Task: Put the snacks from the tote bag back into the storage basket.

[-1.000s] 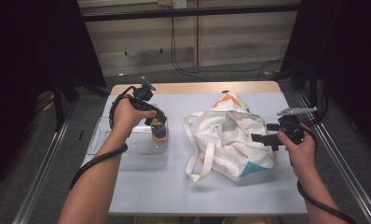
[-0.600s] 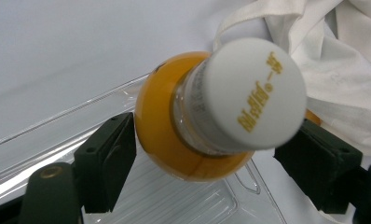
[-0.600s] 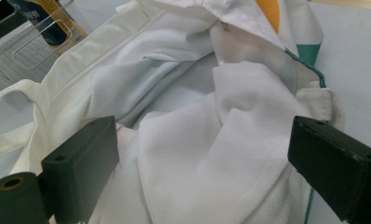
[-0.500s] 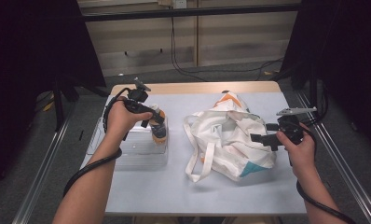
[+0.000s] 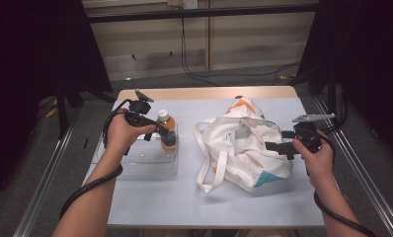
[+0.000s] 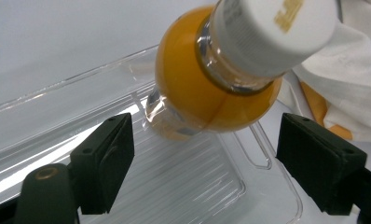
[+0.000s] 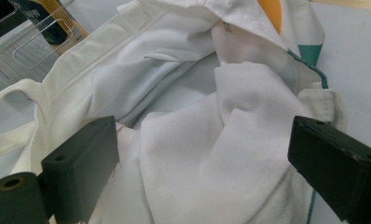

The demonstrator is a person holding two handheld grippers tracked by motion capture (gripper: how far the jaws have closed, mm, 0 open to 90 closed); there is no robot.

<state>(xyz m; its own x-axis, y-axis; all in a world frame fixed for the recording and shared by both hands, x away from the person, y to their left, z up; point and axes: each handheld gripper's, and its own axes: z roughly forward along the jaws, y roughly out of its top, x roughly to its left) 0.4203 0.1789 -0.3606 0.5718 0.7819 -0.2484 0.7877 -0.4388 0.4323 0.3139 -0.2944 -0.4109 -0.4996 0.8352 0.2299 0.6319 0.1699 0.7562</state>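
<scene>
A bottle of orange drink (image 5: 167,131) with a white cap stands upright in a clear plastic tray (image 5: 135,162) on the table's left. My left gripper (image 5: 156,130) is level with the bottle on its left, open. In the left gripper view the bottle (image 6: 211,88) lies just beyond the wide-apart jaws, with the left gripper (image 6: 211,161) over the ribbed tray (image 6: 58,116). A crumpled white tote bag (image 5: 239,145) with orange and teal patches lies at centre right. My right gripper (image 5: 277,146) is open at the bag's right edge, above the white cloth of the bag (image 7: 197,116); nothing is between the right gripper (image 7: 207,172) jaws.
The bag's long handles (image 5: 209,168) trail toward the table's front. Bare grey tabletop (image 5: 184,202) lies in front of the tray and bag. Metal rails run down both sides of the table, and cables lie on the floor beyond its far edge.
My left gripper has drawn back a little to the left, so the bottle's white cap now shows. The bottle stays standing in the tray. The right gripper and bag have not moved.
</scene>
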